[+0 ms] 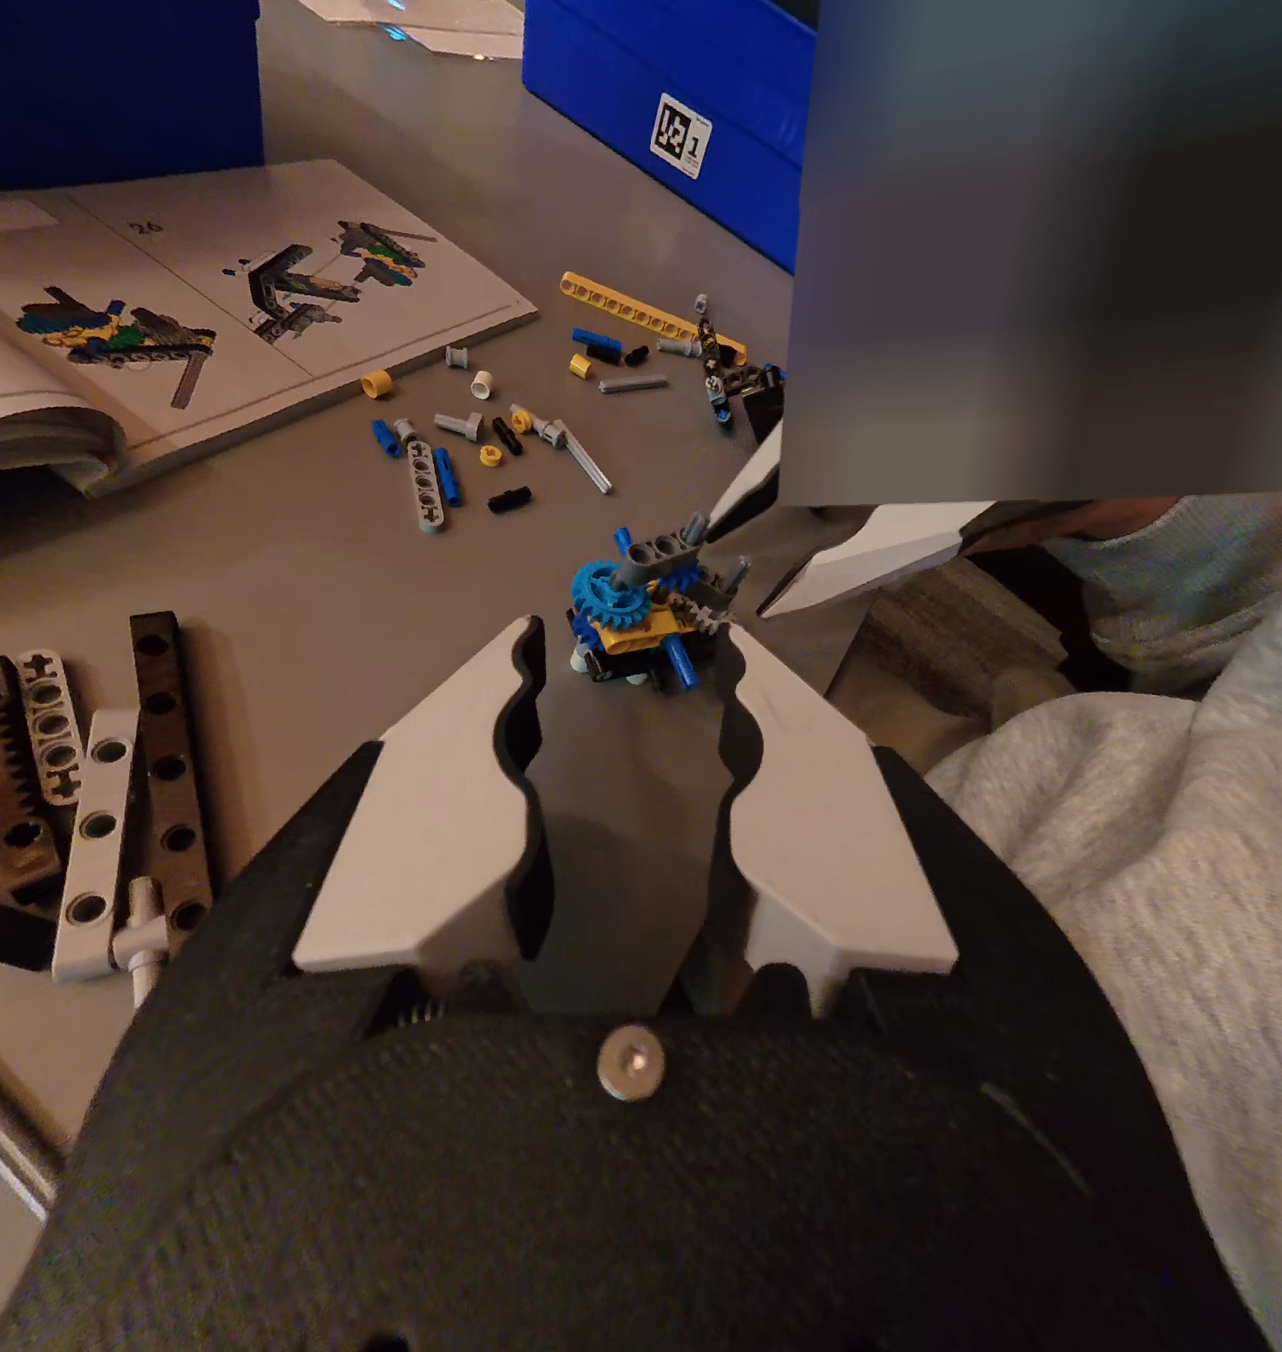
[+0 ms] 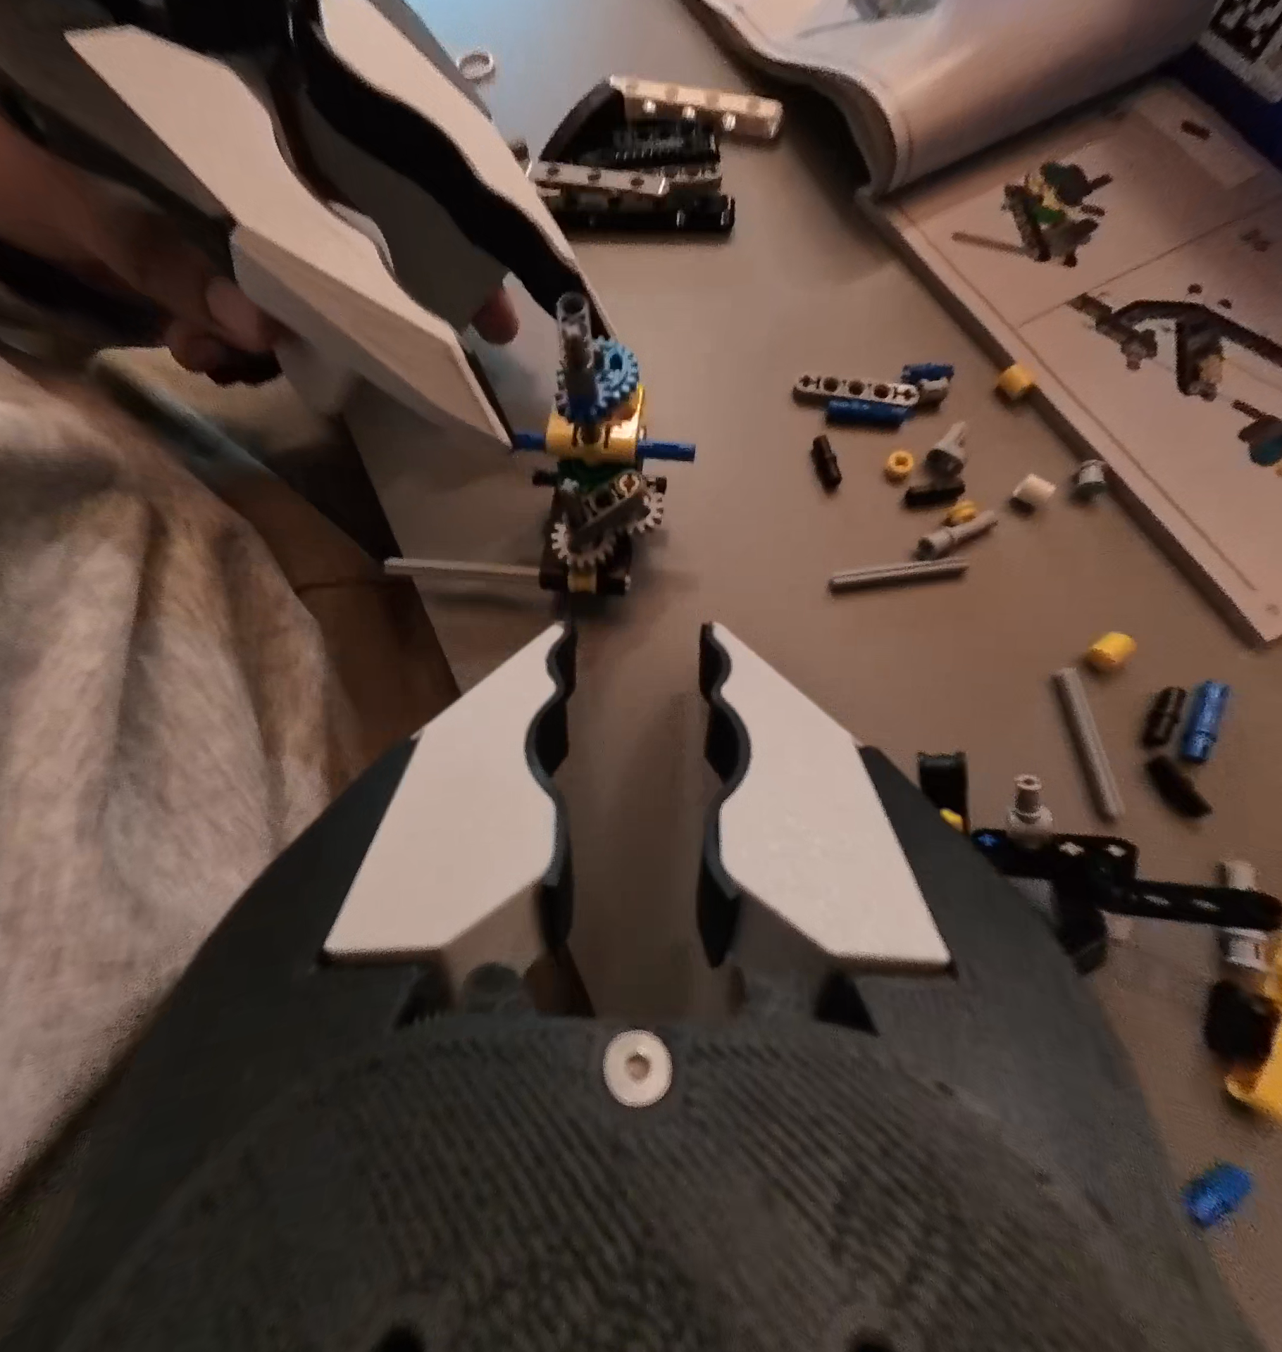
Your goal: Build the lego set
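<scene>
A small lego assembly (image 1: 642, 622) with blue gears, a yellow beam and a blue axle stands on the grey table (image 1: 331, 571). My left gripper (image 1: 632, 633) is open, with its fingertips on either side of the assembly. It is not clamped on it. My right gripper (image 2: 636, 631) is open and empty, with its tips just short of the assembly's base (image 2: 594, 497). The right gripper's white fingers (image 1: 836, 567) show beyond the assembly in the left wrist view. The left gripper's fingers (image 2: 374, 241) flank the assembly's top in the right wrist view.
An open instruction booklet (image 1: 257, 307) lies at the back left. Loose pins, axles and bushes (image 1: 477, 439) and a long yellow beam (image 1: 645, 311) lie scattered beyond the assembly. Black and grey beams (image 1: 133, 768) lie at the left. Blue bins (image 1: 660, 110) stand behind. A grey sleeve (image 1: 1136, 914) is at the right. About 6 centimetres separates my left fingertips from my right.
</scene>
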### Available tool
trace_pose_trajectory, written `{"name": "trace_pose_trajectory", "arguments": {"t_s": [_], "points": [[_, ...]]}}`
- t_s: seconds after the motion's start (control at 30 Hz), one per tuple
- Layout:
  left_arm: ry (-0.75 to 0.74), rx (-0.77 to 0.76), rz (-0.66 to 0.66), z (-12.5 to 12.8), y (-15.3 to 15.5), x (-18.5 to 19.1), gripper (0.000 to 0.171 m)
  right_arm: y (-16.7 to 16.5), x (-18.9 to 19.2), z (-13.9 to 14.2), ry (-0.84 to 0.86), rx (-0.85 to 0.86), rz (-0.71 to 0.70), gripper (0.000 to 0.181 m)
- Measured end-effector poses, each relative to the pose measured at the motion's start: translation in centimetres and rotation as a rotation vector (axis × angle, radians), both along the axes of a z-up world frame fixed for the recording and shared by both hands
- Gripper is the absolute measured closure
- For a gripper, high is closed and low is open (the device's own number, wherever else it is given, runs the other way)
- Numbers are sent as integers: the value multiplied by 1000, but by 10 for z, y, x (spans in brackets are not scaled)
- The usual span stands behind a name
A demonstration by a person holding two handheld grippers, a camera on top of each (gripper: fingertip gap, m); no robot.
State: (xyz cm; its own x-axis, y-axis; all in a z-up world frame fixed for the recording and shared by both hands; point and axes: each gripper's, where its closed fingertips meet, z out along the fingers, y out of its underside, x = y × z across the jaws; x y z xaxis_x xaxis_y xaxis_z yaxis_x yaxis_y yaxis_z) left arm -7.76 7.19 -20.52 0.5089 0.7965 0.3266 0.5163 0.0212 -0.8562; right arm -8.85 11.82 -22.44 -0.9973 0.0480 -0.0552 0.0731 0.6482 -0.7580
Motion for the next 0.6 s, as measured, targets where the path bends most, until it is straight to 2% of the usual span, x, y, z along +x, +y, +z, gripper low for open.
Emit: {"name": "trace_pose_trajectory", "arguments": {"t_s": [0.23,0.37,0.6], "points": [[-6,-21,0,-3,1,0,128,-10,11,0,11,-8,56,147],[-14,-34,9,-5,-1,0,129,-13,-1,-1,69,22,15,147],[-25,1,21,-2,-5,1,128,-15,-14,14,80,-58,-61,152]]}}
